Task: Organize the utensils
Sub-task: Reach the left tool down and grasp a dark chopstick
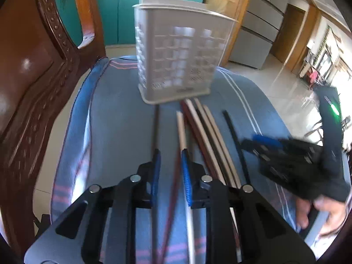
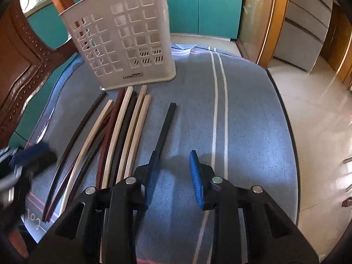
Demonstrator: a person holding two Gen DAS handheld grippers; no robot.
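A white slotted utensil holder (image 1: 176, 50) stands upright at the far end of a blue striped cloth (image 1: 118, 118); it also shows in the right wrist view (image 2: 123, 39). Several chopsticks, pale wood (image 2: 120, 132), dark red (image 2: 110, 129) and black (image 2: 164, 127), lie on the cloth in front of it. My left gripper (image 1: 170, 154) is open above the chopsticks, a thin dark red chopstick (image 1: 173, 189) between its fingers, not clamped. My right gripper (image 2: 173, 156) is open and empty, with the lone black chopstick by its left finger. It appears blurred in the left wrist view (image 1: 261, 143).
A carved wooden chair (image 1: 33, 72) stands at the left edge of the cloth. Teal cabinets (image 2: 204, 6) and a tiled floor (image 2: 316, 118) lie beyond. The cloth's right part (image 2: 253, 118) has white stripes. A hand (image 1: 323, 211) holds the right gripper.
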